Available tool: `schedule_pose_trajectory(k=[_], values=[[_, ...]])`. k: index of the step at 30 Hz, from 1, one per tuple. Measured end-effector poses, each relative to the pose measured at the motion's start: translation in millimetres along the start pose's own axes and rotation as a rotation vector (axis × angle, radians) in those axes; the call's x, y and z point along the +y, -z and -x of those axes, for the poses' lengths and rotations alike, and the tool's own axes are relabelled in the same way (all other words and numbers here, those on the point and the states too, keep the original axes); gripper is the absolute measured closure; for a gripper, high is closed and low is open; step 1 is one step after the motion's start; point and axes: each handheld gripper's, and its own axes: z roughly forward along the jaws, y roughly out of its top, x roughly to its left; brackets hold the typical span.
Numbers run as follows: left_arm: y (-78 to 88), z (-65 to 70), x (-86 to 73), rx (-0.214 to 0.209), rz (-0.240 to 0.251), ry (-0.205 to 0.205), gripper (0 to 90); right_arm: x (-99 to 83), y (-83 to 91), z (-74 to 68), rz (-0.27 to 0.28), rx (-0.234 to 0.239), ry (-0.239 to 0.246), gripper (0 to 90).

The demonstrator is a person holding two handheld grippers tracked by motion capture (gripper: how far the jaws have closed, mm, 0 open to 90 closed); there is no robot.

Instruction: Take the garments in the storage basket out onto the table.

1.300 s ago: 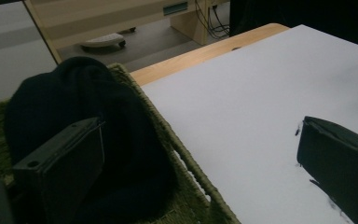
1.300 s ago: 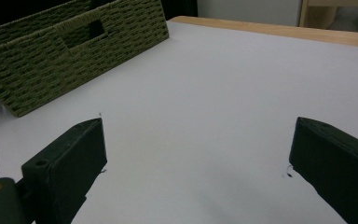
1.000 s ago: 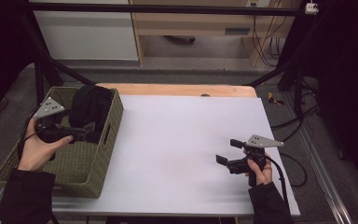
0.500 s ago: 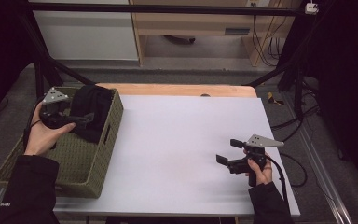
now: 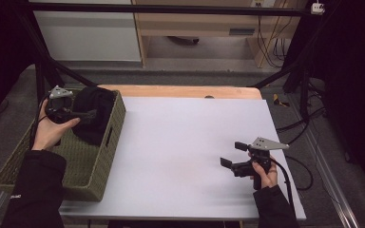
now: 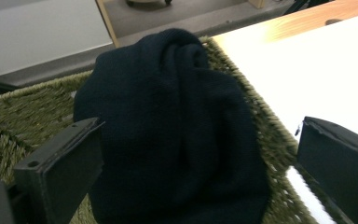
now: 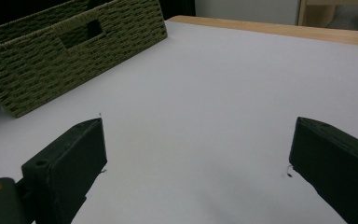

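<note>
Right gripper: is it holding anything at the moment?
No: in the right gripper view the right gripper has its jaws spread wide over the bare white table, with nothing between them.

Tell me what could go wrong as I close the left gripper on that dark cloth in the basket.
1. The dark cloth is a bulky mound, and the open left gripper sits low against it, so the jaws may pinch only a fold and the rest could slip out.
2. The cloth lies by the woven basket wall nearest the table, so one jaw could snag the weave and drag the basket.
3. The right gripper rests far off, unable to steady the basket.
</note>
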Motion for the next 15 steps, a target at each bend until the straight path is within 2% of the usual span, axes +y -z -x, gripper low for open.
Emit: schedule_pose_trajectory(k=[4,6,7,9,13,15], values=[[-8.5,-2.2,-1.8,-0.002,-0.033,0.000,0.2,0.2,0.4,0.0,0.003,0.000,-0.001,3.9],[-12.9,-2.4,-3.0,-0.018,-0.039,0.001,0.0,0.1,0.2,-0.2,0.002,0.001,0.000,3.9],[-17.1,-1.6,-3.2,-0.004,-0.044,-0.018,0.1,-0.1,-0.2,-0.2,0.002,0.002,0.000,3.9],[-20.4,-1.6,-2.7,0.008,-0.026,-0.019,1.3,-0.2,-0.5,-0.1,0.001,0.002,0.002,3.9],[-25.7,-2.1,-1.9,0.016,-0.011,0.001,3.3,-0.2,-0.3,-0.1,0.002,0.001,0.001,3.9],[-32.0,-3.1,-1.8,0.040,-0.041,0.000,3.5,-0.4,-0.3,0.0,0.001,0.000,0.001,3.9]])
